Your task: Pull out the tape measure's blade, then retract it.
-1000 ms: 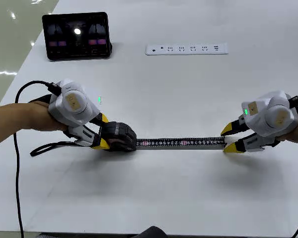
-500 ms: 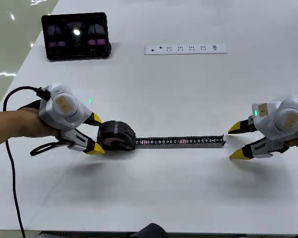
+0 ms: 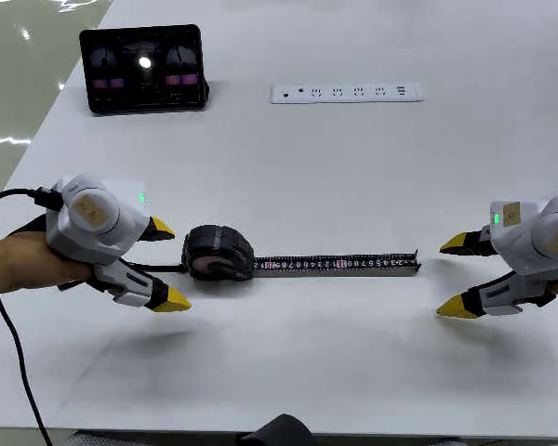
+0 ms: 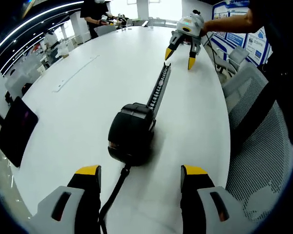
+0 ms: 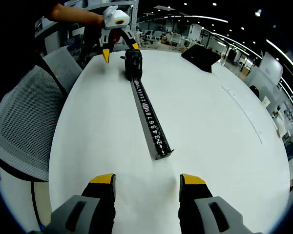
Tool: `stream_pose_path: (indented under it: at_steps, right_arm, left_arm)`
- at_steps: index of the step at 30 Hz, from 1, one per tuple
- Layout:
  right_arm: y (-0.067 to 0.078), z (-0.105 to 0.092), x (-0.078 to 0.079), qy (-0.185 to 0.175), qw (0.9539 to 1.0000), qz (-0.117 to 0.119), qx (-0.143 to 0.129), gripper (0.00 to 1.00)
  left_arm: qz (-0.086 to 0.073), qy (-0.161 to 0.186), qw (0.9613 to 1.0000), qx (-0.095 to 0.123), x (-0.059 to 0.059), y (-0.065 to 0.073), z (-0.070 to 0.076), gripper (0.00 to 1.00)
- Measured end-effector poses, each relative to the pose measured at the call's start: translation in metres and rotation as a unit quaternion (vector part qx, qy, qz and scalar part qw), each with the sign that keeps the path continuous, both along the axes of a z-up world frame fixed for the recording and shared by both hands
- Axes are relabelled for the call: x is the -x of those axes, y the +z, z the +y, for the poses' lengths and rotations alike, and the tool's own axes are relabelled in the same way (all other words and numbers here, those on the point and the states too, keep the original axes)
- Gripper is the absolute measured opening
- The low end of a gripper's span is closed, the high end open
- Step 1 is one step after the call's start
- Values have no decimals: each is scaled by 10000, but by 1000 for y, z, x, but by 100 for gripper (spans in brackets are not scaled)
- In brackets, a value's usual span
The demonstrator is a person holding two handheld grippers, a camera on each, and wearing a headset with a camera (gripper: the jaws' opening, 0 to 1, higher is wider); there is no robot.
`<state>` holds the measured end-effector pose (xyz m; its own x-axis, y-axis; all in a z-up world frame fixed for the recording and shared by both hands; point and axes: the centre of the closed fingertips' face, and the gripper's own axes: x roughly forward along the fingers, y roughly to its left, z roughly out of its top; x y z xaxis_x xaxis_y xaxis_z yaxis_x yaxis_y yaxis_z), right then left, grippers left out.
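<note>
**Tape measure lies free on the table, blade out, both claws open**

The tape measure [image 3: 219, 253] [image 4: 132, 132] sits on the white table [image 3: 307, 167], toward 9 o'clock of the head view's centre; its case is black, rounded and ribbed, with a pinkish patch on the face that may be a label, too small to read. The blade [image 3: 339, 265] [image 5: 149, 119] is drawn out and runs flat along the tabletop toward 3 o'clock; it is a dark, narrow strip printed with pale numerals, and ends in a small metal hook [image 5: 163, 153]. A thin black strap [image 4: 115, 192] trails from the case toward 9 o'clock.

The left gripper [image 3: 169, 263] stands at 9 o'clock of the case, jaws spread wide and released, yellow tips apart from the case on either side, grasping nothing; in its own view the strap passes between the jaws. The right gripper [image 3: 450, 277] stands at 3 o'clock of the hook, near it but not touching, jaws likewise wide apart and empty.

Further out, a dark glossy tablet [image 3: 144, 67] stands at 11 o'clock; a flat white power strip [image 3: 346, 91] lies at 12 o'clock; a black cable [image 3: 9, 325] loops off the left gripper; a grey mesh chair [image 5: 19, 122] stands at the table's edge.
</note>
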<state>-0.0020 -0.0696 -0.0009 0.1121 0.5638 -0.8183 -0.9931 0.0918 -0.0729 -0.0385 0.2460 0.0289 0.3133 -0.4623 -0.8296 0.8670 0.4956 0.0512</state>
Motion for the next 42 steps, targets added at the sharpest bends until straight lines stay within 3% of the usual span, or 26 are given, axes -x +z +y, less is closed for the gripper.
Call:
stream_pose_path:
  at_steps: [7, 20, 34, 42]
  right_arm:
    - [2, 0, 8, -306, 9994, 82, -125, 57]
    - [9, 10, 25, -785, 9959, 220, -400, 67]
    - [22, 20, 38, -1319, 9886, 266, -678, 76]
    - [24, 27, 45, -1658, 9816, 396, -860, 81]
  left_arm:
    - [-113, 346, 9991, 229, 7, 6, -4, 70]
    - [-121, 852, 9950, 498, 22, 8, -13, 75]
    - [-154, 1238, 9896, 717, 40, 9, -25, 79]
    - [-169, 1485, 9849, 873, 51, 6, -33, 82]
